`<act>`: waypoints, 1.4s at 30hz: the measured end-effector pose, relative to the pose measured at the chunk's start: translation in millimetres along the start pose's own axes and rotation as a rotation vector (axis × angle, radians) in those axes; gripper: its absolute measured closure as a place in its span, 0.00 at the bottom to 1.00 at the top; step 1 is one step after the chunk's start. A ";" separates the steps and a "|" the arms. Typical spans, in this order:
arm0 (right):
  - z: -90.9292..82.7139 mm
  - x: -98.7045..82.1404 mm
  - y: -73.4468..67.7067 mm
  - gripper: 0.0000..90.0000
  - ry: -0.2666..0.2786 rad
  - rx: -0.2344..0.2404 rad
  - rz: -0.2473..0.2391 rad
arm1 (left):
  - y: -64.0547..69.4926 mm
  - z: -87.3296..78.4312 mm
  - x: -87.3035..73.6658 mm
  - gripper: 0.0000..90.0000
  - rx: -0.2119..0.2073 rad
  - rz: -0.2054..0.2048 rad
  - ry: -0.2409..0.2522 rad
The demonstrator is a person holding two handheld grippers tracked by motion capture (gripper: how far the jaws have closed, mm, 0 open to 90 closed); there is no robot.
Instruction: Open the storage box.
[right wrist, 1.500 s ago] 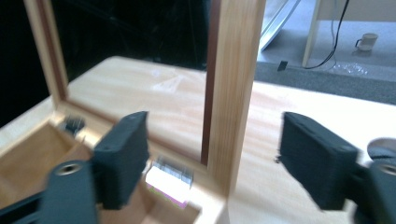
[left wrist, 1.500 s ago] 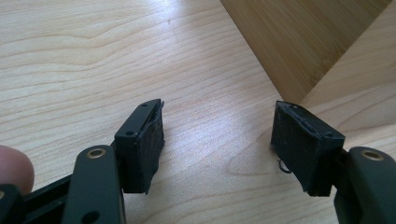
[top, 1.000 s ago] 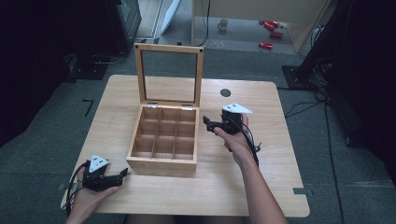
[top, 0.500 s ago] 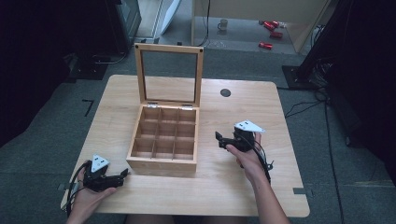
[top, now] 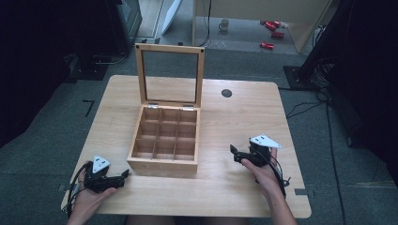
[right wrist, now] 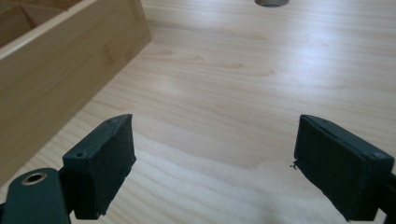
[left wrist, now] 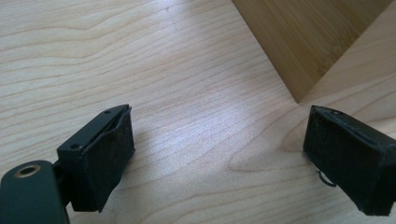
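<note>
A wooden box (top: 164, 143) with several empty compartments stands mid-table, its glass-paned lid (top: 170, 75) upright at the back. My left gripper (top: 125, 174) rests low on the table at the box's front left corner, pointing right; its jaws have just been opening and stand wide apart with nothing between them. In the left gripper view that gripper (left wrist: 219, 158) faces bare wood and the box corner (left wrist: 303, 42). My right gripper (top: 233, 154) sits right of the box, open and empty. In the right gripper view it (right wrist: 215, 168) looks along the box's side wall (right wrist: 60, 70).
The light wooden table (top: 225, 197) has a round dark cable hole (top: 226, 93) at the back right, also seen in the right gripper view as a cable hole (right wrist: 271, 2). Cables trail from both grippers. Dark floor surrounds the table, with red items (top: 272, 33) far behind.
My right gripper has moved from beside the box's back right corner toward the near edge and lower, now close to the table. The left gripper has stayed in place.
</note>
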State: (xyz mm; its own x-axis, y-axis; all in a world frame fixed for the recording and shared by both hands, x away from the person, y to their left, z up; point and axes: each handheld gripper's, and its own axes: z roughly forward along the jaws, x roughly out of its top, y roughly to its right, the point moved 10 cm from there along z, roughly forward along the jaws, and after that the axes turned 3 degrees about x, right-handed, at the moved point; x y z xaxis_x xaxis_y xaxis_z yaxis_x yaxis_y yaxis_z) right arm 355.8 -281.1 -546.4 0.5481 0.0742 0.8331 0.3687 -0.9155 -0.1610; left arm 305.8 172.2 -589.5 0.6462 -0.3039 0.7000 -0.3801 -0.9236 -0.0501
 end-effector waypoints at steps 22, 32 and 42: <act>-66.6 -59.0 58.5 0.12 -0.065 -0.108 0.064 | -0.1 -0.1 -0.1 0.10 0.002 0.001 -0.001; -90.1 -94.7 78.7 0.11 -0.140 -0.174 0.092 | -0.1 -0.1 -0.1 0.10 0.002 0.001 -0.001; -94.1 -102.6 78.4 0.08 -0.165 -0.248 0.066 | 0.1 -0.5 -0.4 0.10 0.003 0.001 0.000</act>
State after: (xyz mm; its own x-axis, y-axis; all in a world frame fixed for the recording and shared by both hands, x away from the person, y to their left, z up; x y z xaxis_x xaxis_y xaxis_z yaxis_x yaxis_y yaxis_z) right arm 257.8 -397.6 -594.7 0.6870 0.0561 0.7245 0.1446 -0.9876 -0.0606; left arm 305.2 172.3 -589.5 0.6463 -0.3046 0.6997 -0.3787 -0.9240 -0.0524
